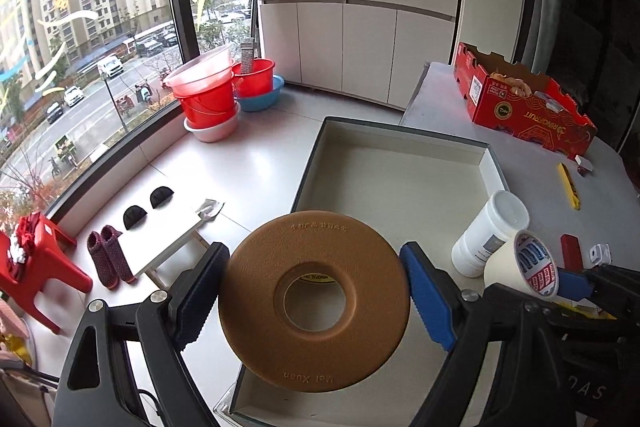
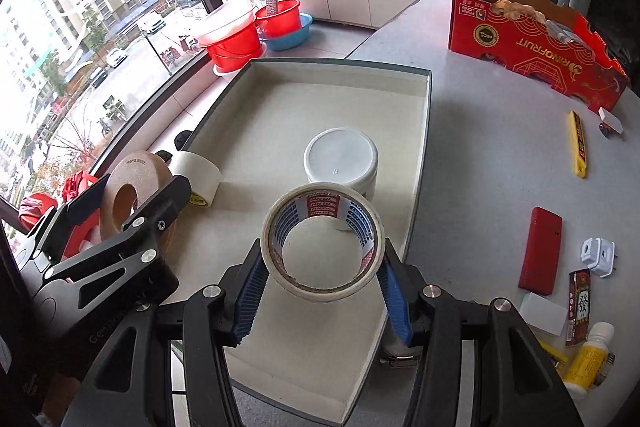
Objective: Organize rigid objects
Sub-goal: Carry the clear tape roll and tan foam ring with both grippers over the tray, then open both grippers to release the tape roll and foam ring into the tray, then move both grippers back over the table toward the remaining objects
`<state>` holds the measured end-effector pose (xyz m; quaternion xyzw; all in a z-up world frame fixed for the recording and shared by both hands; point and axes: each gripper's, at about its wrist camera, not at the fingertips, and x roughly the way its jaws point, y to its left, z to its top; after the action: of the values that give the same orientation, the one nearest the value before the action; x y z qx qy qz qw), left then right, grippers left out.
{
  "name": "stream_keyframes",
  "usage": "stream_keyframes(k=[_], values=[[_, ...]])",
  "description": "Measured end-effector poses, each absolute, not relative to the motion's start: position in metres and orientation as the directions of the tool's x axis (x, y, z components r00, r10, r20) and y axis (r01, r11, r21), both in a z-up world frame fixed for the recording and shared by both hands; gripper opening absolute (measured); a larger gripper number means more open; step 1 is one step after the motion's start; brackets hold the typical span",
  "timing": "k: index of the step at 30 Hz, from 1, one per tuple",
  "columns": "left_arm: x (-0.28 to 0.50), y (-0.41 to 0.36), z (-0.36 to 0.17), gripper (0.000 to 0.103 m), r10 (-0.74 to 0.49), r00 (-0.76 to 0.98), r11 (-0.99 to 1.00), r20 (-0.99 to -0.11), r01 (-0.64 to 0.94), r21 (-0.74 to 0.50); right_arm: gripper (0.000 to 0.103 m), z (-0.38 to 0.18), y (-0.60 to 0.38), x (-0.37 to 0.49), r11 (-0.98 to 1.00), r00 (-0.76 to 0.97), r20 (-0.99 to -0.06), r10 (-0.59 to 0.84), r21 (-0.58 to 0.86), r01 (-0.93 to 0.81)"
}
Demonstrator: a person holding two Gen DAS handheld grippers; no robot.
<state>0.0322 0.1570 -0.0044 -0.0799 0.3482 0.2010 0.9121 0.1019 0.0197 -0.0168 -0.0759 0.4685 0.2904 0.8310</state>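
Note:
My left gripper [image 1: 314,301] is shut on a brown ring-shaped disc [image 1: 256,303] and holds it above the near left part of the shallow white tray [image 1: 400,143]. The disc also shows in the right wrist view [image 2: 136,163]. My right gripper [image 2: 322,273] is shut on a white roll of tape [image 2: 323,291] with red and blue print inside, held above the tray [image 2: 424,131]. That roll shows in the left wrist view [image 1: 520,259]. A white lidded jar [image 2: 340,163] stands in the tray. A second white tape roll [image 2: 198,175] lies in the tray under the left gripper.
A red cardboard fruit box [image 2: 532,47] stands at the back of the grey table. Right of the tray lie a yellow cutter [image 2: 577,147], a red flat case [image 2: 540,251], a white plug [image 2: 597,255], a small printed box [image 2: 579,307] and a yellow bottle [image 2: 588,359]. Red buckets [image 1: 208,95] stand on the floor.

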Motion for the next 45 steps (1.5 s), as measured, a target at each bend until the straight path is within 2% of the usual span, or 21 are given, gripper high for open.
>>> stream_keyframes(k=[3, 7, 14, 20, 21, 23, 24, 25, 30, 37, 45], values=[[0.037, 0.165, -0.004, 0.088, 0.320, 0.670, 0.899, -0.670, -0.438, -0.009, 0.054, -0.018, 0.028, 0.115, 0.822, 0.390, -0.823, 0.412, 0.150, -0.550], [0.046, 0.175, -0.004, 0.088, 0.315, 0.665, 0.893, -0.678, -0.449, -0.025, 0.054, -0.017, 0.046, 0.135, 0.816, 0.432, -0.816, 0.383, 0.080, -0.573], [0.056, 0.166, -0.002, 0.088, 0.321, 0.666, 0.905, -0.673, -0.426, 0.010, 0.054, -0.022, 0.055, 0.168, 0.824, 0.410, -0.821, 0.398, 0.123, -0.554], [0.064, 0.157, -0.007, 0.090, 0.277, 0.681, 0.925, -0.678, -0.380, -0.004, 0.055, -0.028, 0.039, 0.178, 0.807, 0.348, -0.827, 0.442, 0.196, -0.557], [0.064, 0.156, -0.007, 0.090, 0.271, 0.685, 0.927, -0.676, -0.374, -0.008, 0.057, -0.027, 0.035, 0.178, 0.800, 0.342, -0.823, 0.454, 0.207, -0.564], [0.063, 0.154, -0.009, 0.095, 0.268, 0.684, 0.929, -0.679, -0.369, -0.005, 0.085, -0.023, 0.024, 0.176, 0.793, 0.353, -0.803, 0.481, 0.226, -0.566], [0.063, 0.151, -0.010, 0.096, 0.261, 0.679, 0.933, -0.686, -0.361, -0.002, 0.095, -0.020, 0.020, 0.174, 0.769, 0.335, -0.779, 0.530, 0.274, -0.578], [0.064, 0.149, -0.012, 0.102, 0.250, 0.674, 0.937, -0.695, -0.350, -0.003, 0.103, -0.016, 0.016, 0.172, 0.764, 0.338, -0.767, 0.546, 0.290, -0.576], [0.057, 0.135, -0.014, 0.103, 0.206, 0.684, 0.950, -0.699, -0.312, -0.025, 0.103, -0.004, 0.007, 0.157, 0.785, 0.400, -0.748, 0.529, 0.251, -0.566], [0.046, 0.118, -0.013, 0.103, 0.165, 0.683, 0.962, -0.711, -0.271, -0.038, 0.103, -0.004, -0.030, 0.131, 0.797, 0.390, -0.725, 0.567, 0.363, -0.483], [0.034, 0.094, -0.016, 0.103, 0.162, 0.666, 0.972, -0.728, -0.235, 0.002, 0.103, -0.014, -0.073, 0.099, 0.822, 0.372, -0.752, 0.545, 0.391, -0.414]])
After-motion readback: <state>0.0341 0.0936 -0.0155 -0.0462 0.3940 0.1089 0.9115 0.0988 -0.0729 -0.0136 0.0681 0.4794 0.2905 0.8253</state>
